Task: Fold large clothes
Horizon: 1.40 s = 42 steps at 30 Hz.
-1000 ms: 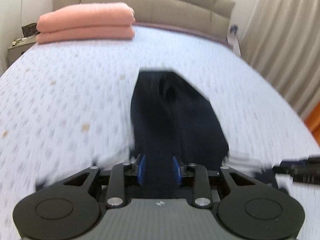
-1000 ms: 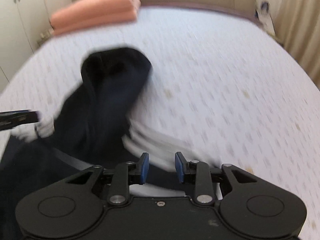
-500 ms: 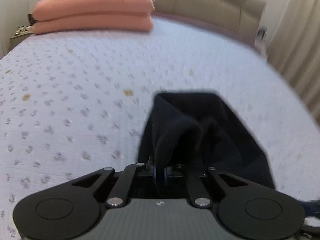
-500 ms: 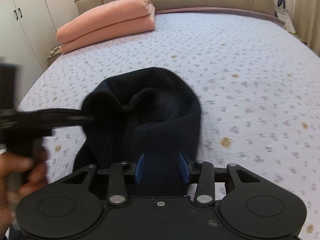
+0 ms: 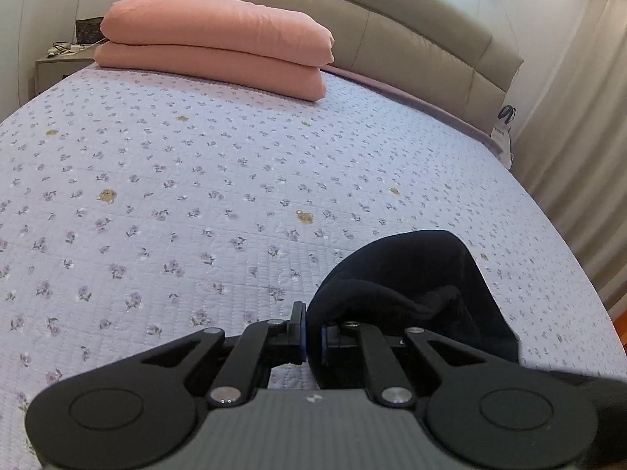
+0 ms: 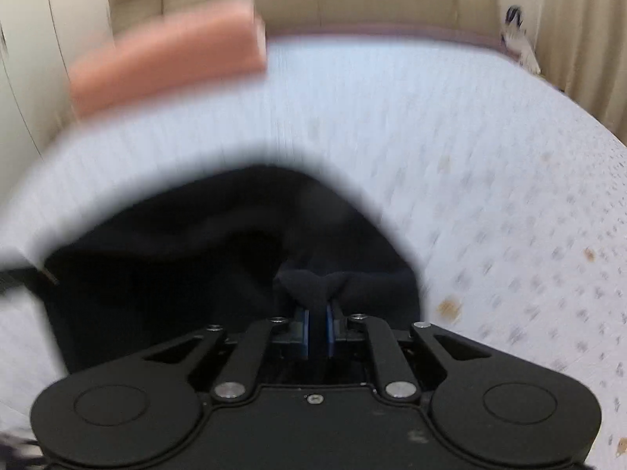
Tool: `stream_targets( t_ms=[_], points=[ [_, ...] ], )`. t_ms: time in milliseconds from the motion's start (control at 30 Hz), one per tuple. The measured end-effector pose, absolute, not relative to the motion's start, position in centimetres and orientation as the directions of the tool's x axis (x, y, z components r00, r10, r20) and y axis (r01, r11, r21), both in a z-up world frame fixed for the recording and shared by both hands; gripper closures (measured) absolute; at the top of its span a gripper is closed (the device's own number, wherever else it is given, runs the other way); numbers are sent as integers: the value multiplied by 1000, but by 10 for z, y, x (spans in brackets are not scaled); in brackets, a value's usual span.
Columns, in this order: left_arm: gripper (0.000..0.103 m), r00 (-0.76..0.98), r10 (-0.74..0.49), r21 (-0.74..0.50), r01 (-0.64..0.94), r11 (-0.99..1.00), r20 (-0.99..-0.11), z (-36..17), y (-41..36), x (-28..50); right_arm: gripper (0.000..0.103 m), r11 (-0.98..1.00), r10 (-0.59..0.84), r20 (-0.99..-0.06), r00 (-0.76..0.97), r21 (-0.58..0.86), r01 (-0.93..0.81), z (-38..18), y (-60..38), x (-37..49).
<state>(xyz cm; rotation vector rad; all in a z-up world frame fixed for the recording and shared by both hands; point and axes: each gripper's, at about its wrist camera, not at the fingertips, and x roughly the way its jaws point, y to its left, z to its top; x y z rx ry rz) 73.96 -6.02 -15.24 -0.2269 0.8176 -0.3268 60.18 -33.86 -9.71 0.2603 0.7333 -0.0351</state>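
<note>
Dark garment (image 5: pixel 415 282) lies bunched near the bed's (image 5: pixel 196 180) right edge, soft and floppy; my left claw (image 5: pixel 312 337) and right claw (image 6: pixel 316 329) each pinch its edge.

Right gripper (image 6: pixel 316 331) clamped on dark garment (image 6: pixel 203 258) fold; blurred bedspread (image 6: pixel 450 149), pink bedding (image 6: pixel 168 58) behind.

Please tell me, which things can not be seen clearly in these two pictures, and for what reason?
- Dark garment, left wrist view: its lower part is hidden behind the left gripper; its type cannot be told.
- Same garment, right wrist view: motion blur smears its outline around the right gripper.
- Pink folded bedding, right wrist view: blurred.
- Nightstand items, left wrist view: too small.
</note>
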Motion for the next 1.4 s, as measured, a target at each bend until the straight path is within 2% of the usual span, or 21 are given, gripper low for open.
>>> stream_targets(
  t_ms=[100, 167, 233, 267, 300, 400, 467, 500, 600, 667, 733, 867, 900, 933, 1000, 1100, 1167, 1200, 1233, 1300, 1400],
  points=[
    [96, 644, -384, -351, 188, 918, -661, -149, -52, 739, 94, 952, 70, -638, 767, 271, 139, -80, -383, 564],
    [95, 648, -408, -383, 189, 904, -643, -146, -44, 736, 93, 931, 89, -666, 741, 319, 175, -98, -415, 546],
    [94, 634, -415, -397, 180, 900, -653, -150, -36, 735, 72, 898, 60, -767, 638, 321, 302, -138, -443, 543],
    [91, 611, -407, -389, 171, 905, -679, -157, -33, 738, 45, 867, 103, -824, 558, 349, 355, -166, -458, 545],
    [86, 575, -407, -380, 174, 908, -710, -168, -31, 742, 41, 837, 155, -852, 500, 382, 392, -183, -467, 546],
    [77, 450, -390, -350, 174, 921, -803, -201, -21, 744, 41, 819, 201, -805, 559, 451, 355, -166, -477, 532],
    [70, 457, -404, -322, 248, 914, -793, -194, -12, 725, 37, 874, 167, -791, 589, 395, 282, -139, -468, 525],
    [64, 469, -394, -298, 268, 916, -791, -188, -7, 716, 36, 899, 154, -789, 595, 362, 246, -130, -464, 525],
    [63, 508, -325, -194, 293, 936, -797, -167, 7, 697, 35, 962, 103, -814, 572, 229, 151, -115, -446, 529],
    [63, 541, -322, -192, 283, 940, -777, -152, 10, 693, 35, 974, 91, -816, 571, 192, 120, -106, -444, 530],
    [63, 567, -395, -258, 309, 915, -723, -134, 5, 697, 35, 970, 89, -800, 593, 206, 131, -95, -450, 531],
    [63, 575, -496, -293, 412, 863, -651, -120, -42, 714, 32, 945, 96, -733, 673, 279, 170, -79, -451, 547],
    [63, 567, -510, -288, 438, 852, -647, -122, -58, 720, 35, 936, 124, -716, 687, 315, 159, -77, -444, 560],
    [64, 560, -514, -270, 462, 845, -650, -126, -75, 726, 42, 931, 143, -707, 693, 334, 149, -80, -435, 574],
    [65, 528, -517, -265, 480, 836, -674, -140, -104, 741, 79, 937, 185, -689, 701, 339, 86, -94, -407, 611],
    [73, 489, -505, -291, 449, 845, -711, -166, -125, 760, 86, 946, 205, -703, 681, 320, 45, -126, -370, 666],
    [74, 497, -468, -271, 418, 867, -731, -182, -126, 766, 88, 955, 165, -758, 631, 283, 91, -156, -361, 696],
    [75, 489, -464, -279, 405, 871, -739, -190, -122, 770, 94, 957, 135, -790, 599, 261, 128, -171, -361, 707],
    [84, 478, -469, -295, 394, 870, -742, -198, -118, 770, 97, 951, 131, -811, 571, 266, 159, -184, -365, 715],
    [93, 474, -493, -328, 389, 861, -730, -209, -106, 770, 103, 924, 185, -798, 573, 340, 177, -198, -379, 718],
    [97, 453, -556, -420, 370, 829, -697, -217, -84, 773, 103, 888, 287, -765, 576, 438, 140, -197, -400, 713]
  ],
)
